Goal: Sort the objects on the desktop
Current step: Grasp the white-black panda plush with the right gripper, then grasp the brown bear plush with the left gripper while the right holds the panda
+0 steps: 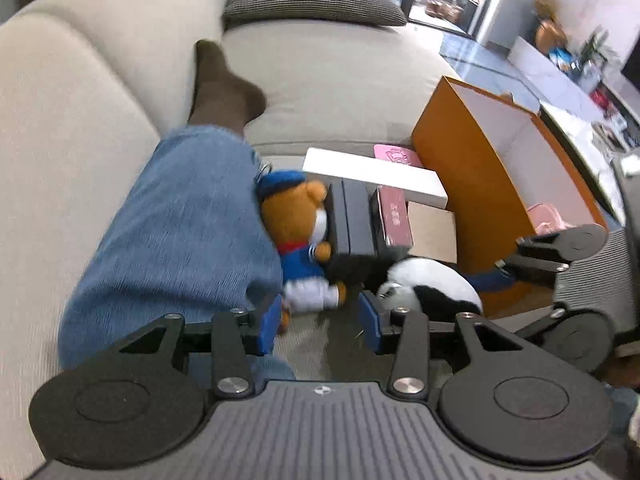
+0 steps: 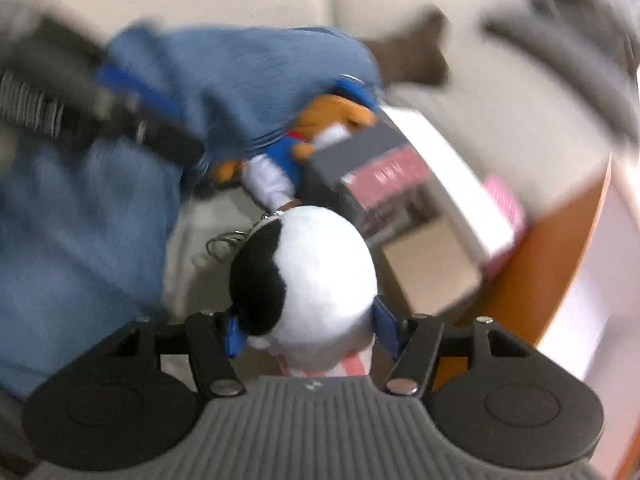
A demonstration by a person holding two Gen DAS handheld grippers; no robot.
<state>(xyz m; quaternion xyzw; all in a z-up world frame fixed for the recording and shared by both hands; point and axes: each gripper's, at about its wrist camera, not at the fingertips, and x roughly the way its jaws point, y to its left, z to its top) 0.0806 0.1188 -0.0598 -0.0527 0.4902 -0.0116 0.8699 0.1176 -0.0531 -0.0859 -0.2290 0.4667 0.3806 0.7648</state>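
right gripper (image 2: pixel 306 330) fingers clamped on panda plush (image 2: pixel 316 280); left gripper (image 1: pixel 318 320) fingers spread, bear plush (image 1: pixel 300 236) just ahead.

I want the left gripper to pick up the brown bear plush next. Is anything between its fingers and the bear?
Nothing visible blocks it. The left gripper is open and empty, and the bear plush lies just ahead, wedged between the person's jeans leg and a black box. The panda plush, held in the right gripper, sits to the right.
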